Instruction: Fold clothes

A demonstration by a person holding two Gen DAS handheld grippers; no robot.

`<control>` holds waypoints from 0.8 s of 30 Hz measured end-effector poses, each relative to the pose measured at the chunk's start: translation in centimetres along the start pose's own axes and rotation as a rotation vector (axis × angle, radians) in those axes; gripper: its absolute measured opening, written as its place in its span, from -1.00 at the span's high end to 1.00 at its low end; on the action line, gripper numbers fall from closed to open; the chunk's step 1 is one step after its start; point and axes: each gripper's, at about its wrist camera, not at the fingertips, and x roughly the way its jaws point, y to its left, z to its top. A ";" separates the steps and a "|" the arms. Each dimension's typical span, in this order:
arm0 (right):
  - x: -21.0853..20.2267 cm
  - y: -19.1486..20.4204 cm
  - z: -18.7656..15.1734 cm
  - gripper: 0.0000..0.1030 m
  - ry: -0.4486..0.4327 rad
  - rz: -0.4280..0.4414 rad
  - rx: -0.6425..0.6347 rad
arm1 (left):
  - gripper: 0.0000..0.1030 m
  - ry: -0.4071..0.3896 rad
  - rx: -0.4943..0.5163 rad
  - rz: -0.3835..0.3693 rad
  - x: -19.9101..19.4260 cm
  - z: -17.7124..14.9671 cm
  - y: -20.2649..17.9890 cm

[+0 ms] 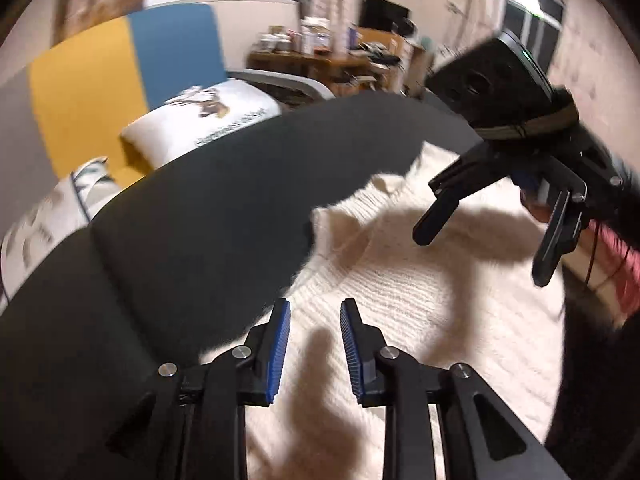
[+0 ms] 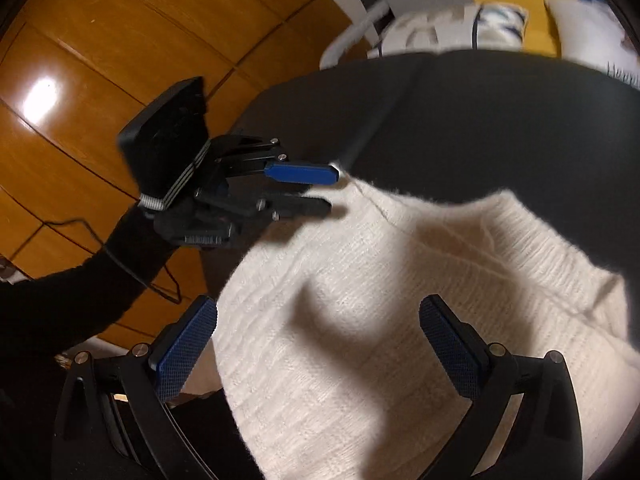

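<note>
A cream knitted sweater (image 1: 404, 296) (image 2: 400, 280) lies spread on a dark grey cushioned surface (image 1: 200, 208) (image 2: 500, 120). My left gripper (image 1: 314, 314) hovers over the sweater's left edge, partly open, with nothing between its blue pads (image 1: 280, 344). In the right wrist view the left gripper (image 2: 332, 190) sits at the sweater's far left corner. My right gripper (image 2: 320, 308) stands wide open above the sweater's middle, empty. From the left wrist view the right gripper (image 1: 484, 256) hangs over the sweater's right side, casting a shadow on it.
White printed pillows (image 1: 208, 120) (image 2: 452, 28) rest against yellow and blue panels (image 1: 120, 80) behind the dark surface. A cluttered wooden desk (image 1: 332, 56) stands farther back. Shiny wooden floor (image 2: 100, 60) with a thin cable (image 2: 160, 280) lies to the left.
</note>
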 end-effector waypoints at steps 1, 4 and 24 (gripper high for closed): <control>0.2 -0.1 -0.3 -1.00 0.010 -0.010 0.016 | 0.41 0.014 0.014 -0.027 0.5 0.4 0.0; 0.3 0.3 -1.7 -1.00 0.014 -0.046 0.015 | 0.33 0.087 0.037 -0.128 2.0 1.1 0.1; -0.6 3.6 -3.9 -1.00 -0.095 -0.165 -0.020 | 0.92 0.030 0.052 0.040 2.1 2.1 -1.9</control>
